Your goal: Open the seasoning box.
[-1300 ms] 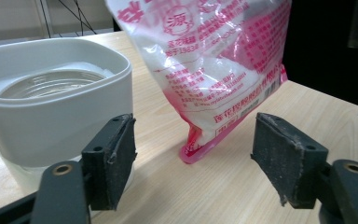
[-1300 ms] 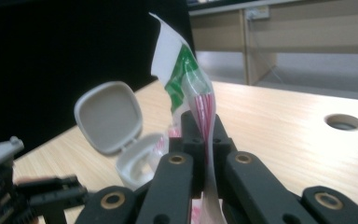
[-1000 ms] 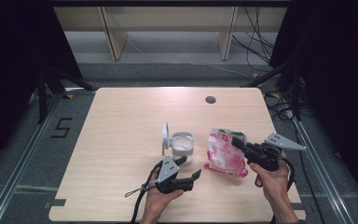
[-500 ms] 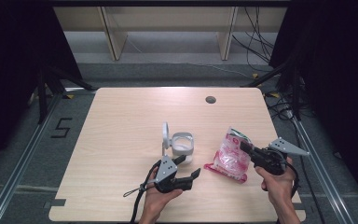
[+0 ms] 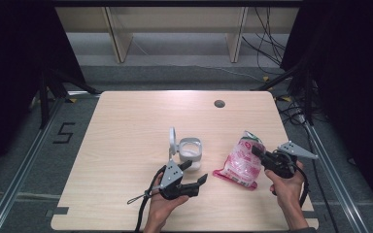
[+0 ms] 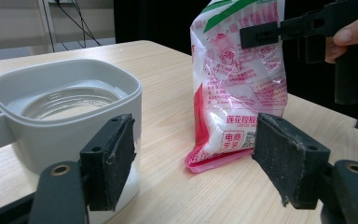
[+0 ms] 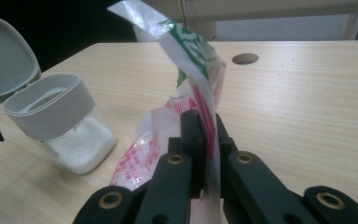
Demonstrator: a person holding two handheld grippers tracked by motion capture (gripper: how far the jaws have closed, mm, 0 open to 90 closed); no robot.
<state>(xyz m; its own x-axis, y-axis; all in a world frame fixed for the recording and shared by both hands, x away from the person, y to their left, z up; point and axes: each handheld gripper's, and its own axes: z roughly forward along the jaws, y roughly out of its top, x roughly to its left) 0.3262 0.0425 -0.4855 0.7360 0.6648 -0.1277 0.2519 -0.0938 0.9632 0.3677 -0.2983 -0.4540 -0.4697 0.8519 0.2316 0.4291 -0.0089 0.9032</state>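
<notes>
On the near right of the tabletop (image 5: pixel 126 126), the person's right hand (image 5: pixel 285 187) holds the right claw (image 7: pixel 204 140) level, pressed together on the upper edge of a pink-and-white bag (image 5: pixel 240 160). The bag stands on its bottom seam, long axis tilted upward. The left claw (image 6: pixel 193 158) lies low, spread and holding nothing — just beside an open white container (image 5: pixel 190 149). The right gripper view shows white granules inside the container; the left gripper view shows the bag's printed lettering.
</notes>
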